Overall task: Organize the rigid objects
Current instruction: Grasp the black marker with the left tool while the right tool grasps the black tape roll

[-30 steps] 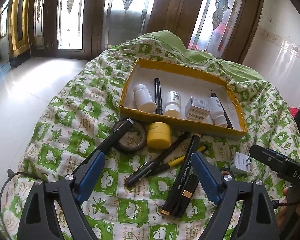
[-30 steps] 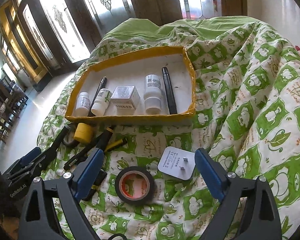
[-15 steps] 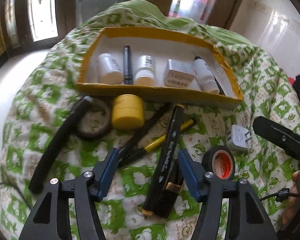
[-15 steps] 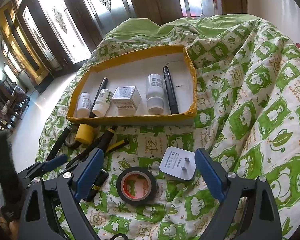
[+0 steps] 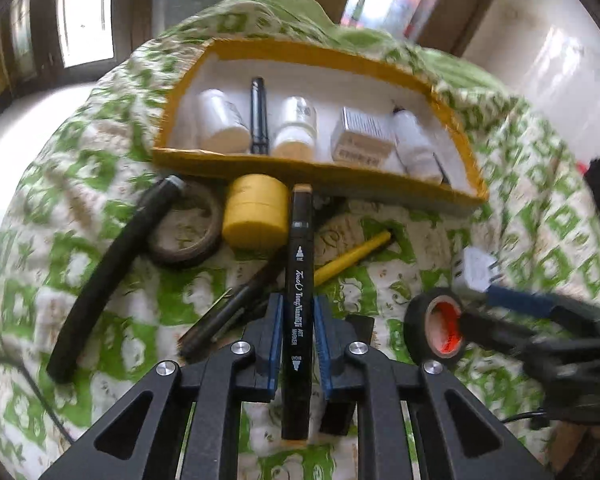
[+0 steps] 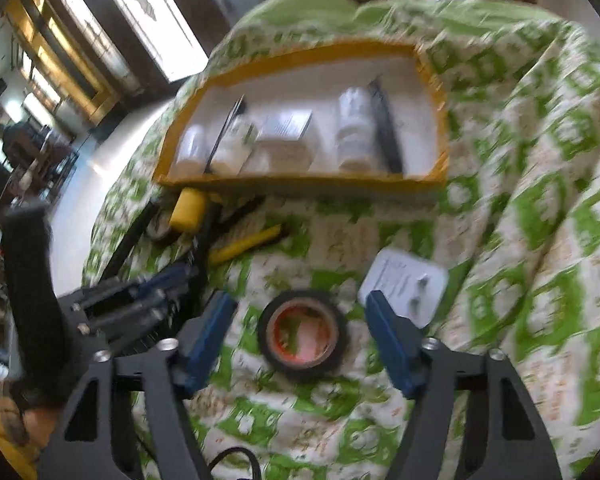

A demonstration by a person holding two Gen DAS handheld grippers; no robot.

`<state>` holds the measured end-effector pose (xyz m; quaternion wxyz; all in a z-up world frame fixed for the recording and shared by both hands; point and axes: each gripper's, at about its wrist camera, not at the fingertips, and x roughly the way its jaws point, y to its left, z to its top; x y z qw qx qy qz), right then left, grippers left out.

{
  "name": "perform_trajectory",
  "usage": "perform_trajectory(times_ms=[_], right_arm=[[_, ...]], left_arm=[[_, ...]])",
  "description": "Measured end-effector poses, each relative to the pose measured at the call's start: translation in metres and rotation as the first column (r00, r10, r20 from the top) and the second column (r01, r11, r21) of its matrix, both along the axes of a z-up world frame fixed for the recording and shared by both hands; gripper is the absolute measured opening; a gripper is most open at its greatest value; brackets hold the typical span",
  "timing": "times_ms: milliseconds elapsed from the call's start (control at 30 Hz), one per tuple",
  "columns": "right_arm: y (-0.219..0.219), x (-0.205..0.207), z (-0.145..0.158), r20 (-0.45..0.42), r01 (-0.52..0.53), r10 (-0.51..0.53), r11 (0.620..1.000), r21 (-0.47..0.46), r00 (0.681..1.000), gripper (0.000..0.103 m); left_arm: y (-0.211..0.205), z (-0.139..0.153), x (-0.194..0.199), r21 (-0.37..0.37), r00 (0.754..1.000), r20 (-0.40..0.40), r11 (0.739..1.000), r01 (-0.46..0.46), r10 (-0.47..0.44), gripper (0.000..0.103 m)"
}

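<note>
Left hand-held gripper (image 5: pixel 296 334) clamped around black marker (image 5: pixel 299 280), lengthwise between pads.

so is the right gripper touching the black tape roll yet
Apart. The right wrist view shows the right gripper open around the black tape roll, with quilt visible between each pad and the roll.

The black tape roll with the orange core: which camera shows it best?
The right wrist view: the black tape roll lies whole and central between the right gripper's closing, not yet touching jaws. In the left wrist view the roll sits off to the side, partly hidden by that gripper.
</note>
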<state>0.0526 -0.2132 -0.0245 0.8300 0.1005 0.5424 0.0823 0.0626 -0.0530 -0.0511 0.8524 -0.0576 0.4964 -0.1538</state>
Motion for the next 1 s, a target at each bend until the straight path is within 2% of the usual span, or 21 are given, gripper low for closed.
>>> perform_trajectory(times_ms=[167,367,467,533,633,833,1000], right_arm=[[0.003,0.004,-0.02,-0.098,-0.007,0.008,1.0,0.007,0.995,0.067],[0.011,0.009,-0.036,-0.142,-0.015,0.01,0.999,-0.031,0.99,0.067],[0.023,0.01,-0.04,-0.14,-0.047,0.035,0.996,-0.078,0.99,0.067],[0.03,0.01,-0.044,-0.143,-0.066,0.048,0.99,-0.125,0.989,0.064],[0.037,0.01,-0.044,-0.124,-0.076,0.057,0.986,-0.151,0.991,0.062],[0.038,0.01,-0.038,-0.094,-0.053,0.042,0.991,-0.122,0.995,0.062],[0.043,0.011,-0.035,-0.092,-0.057,0.046,0.991,-0.118,0.995,0.062]], left_arm=[[0.003,0.004,-0.008,-0.013,1.0,-0.003,1.0,-0.005,0.005,0.014],[-0.001,-0.006,-0.006,0.011,0.999,-0.038,1.0,0.006,-0.006,0.015],[-0.003,-0.009,-0.005,0.021,0.999,-0.047,1.0,0.008,-0.007,0.015],[-0.003,-0.011,-0.005,0.028,0.998,-0.054,1.0,0.009,-0.007,0.015],[-0.004,-0.011,-0.005,0.029,0.999,-0.049,1.0,0.01,-0.008,0.015],[-0.005,-0.013,-0.004,0.03,0.998,-0.057,0.999,0.016,-0.014,0.015],[-0.008,-0.02,-0.001,0.05,0.995,-0.094,0.998,0.024,-0.019,0.016]])
